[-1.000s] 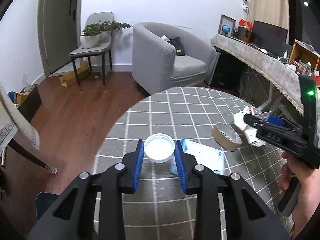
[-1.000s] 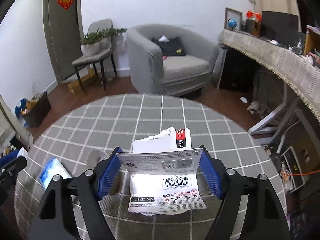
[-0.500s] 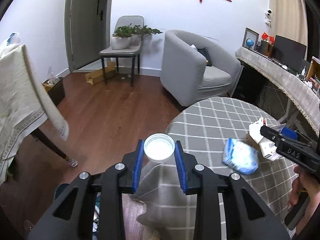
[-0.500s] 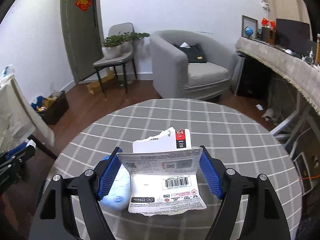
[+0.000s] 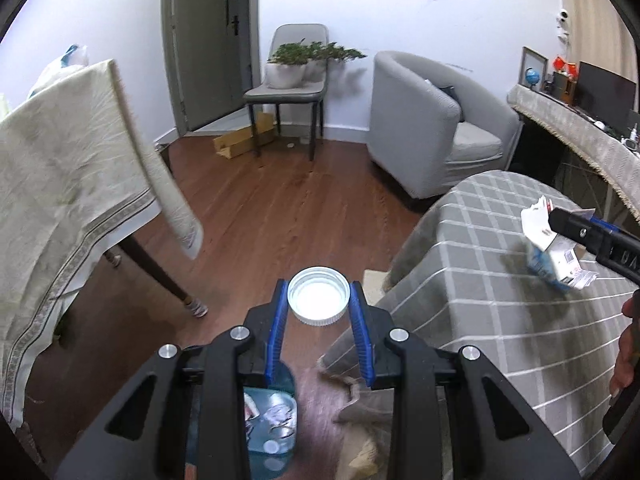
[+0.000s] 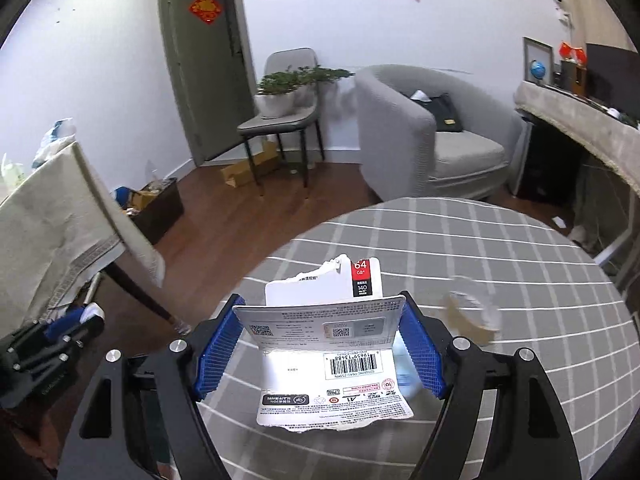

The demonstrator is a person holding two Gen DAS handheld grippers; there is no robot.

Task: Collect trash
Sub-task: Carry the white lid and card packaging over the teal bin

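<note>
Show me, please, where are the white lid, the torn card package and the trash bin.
white lid (image 5: 318,300): left wrist view, centre of its inner face.
torn card package (image 6: 332,364): right wrist view, barcode panel.
trash bin (image 5: 270,424): left wrist view, trash-filled opening.

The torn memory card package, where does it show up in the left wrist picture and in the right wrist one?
Left wrist view: the torn memory card package sits at the far right edge, clamped in the right claw above the checked tablecloth.
Right wrist view: it fills the lower centre, pinched between the blue pads.
Shared landmark: the grey armchair against the back wall.
</note>
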